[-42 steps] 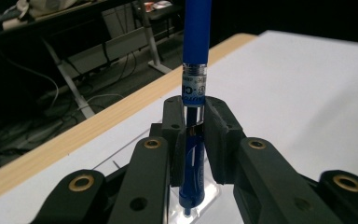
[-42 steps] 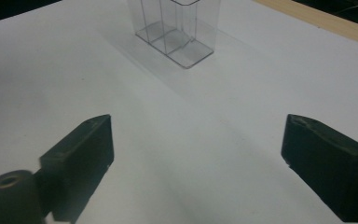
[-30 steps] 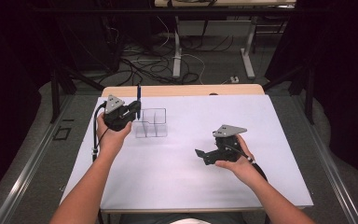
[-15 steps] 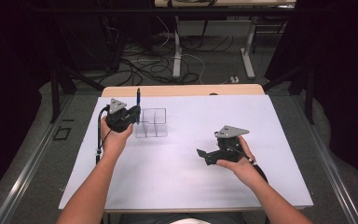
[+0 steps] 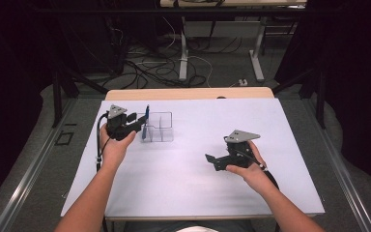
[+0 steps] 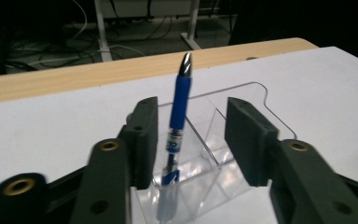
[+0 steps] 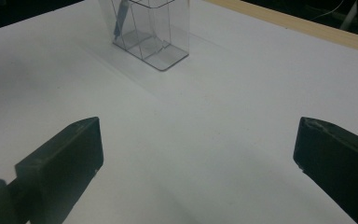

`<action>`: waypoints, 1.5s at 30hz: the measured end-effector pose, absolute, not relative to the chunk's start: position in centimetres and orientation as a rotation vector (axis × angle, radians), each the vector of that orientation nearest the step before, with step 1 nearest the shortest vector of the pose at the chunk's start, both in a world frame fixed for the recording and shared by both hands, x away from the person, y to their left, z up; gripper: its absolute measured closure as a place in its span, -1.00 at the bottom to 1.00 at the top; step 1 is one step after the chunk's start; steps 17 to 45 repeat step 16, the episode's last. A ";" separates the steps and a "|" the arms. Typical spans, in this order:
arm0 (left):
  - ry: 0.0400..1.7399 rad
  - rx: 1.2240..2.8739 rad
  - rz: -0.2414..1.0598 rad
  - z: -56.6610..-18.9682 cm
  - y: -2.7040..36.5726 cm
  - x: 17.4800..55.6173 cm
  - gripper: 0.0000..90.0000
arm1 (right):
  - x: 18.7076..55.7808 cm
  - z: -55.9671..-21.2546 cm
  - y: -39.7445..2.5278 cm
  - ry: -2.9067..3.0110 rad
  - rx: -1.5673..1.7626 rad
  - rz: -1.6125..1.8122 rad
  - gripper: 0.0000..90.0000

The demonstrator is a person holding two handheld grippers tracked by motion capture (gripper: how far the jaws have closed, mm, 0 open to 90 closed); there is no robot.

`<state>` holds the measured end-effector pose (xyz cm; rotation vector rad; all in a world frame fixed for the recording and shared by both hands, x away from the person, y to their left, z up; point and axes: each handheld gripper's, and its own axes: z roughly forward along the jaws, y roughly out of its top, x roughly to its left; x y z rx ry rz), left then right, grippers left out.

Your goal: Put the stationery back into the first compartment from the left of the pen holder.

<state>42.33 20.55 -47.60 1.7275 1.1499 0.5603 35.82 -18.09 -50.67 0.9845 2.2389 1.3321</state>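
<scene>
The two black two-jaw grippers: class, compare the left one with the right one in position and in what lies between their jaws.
The left gripper is at the clear plastic compartment holder, its jaws either side of the upright blue pen without touching it. The right gripper is apart, over bare white table, with nothing between its jaws. The right jaws stand wider. Both are open and hand-held.

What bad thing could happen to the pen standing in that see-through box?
The blue pen stands tilted in the clear holder, its tip well above the rim. The left gripper has its jaws open on either side of it, one jaw very close. Pulling back crooked might bump the pen or tip the light holder over. The pen could also slide and lean further. The right gripper rests open, far from the holder, so it probably adds no danger.
</scene>
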 end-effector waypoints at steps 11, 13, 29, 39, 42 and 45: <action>1.141 1.680 0.471 -46.8 22.8 39.3 -0.31 | 35.6 -50.5 -19.0 2.222 1.009 1.325 -0.98; 1.146 1.690 0.459 -46.7 23.1 38.8 -0.45 | 35.6 -50.5 -19.1 2.222 1.012 1.324 -0.98; 1.149 1.689 0.442 -46.9 23.5 38.0 -0.65 | 35.5 -50.6 -19.3 2.215 1.024 1.327 -0.99; 1.149 1.689 0.442 -46.9 23.5 38.0 -0.65 | 35.5 -50.6 -19.3 2.215 1.024 1.327 -0.99; 1.149 1.689 0.442 -46.9 23.5 38.0 -0.65 | 35.5 -50.6 -19.3 2.215 1.024 1.327 -0.99; 1.149 1.689 0.442 -46.9 23.5 38.0 -0.65 | 35.5 -50.6 -19.3 2.215 1.024 1.327 -0.99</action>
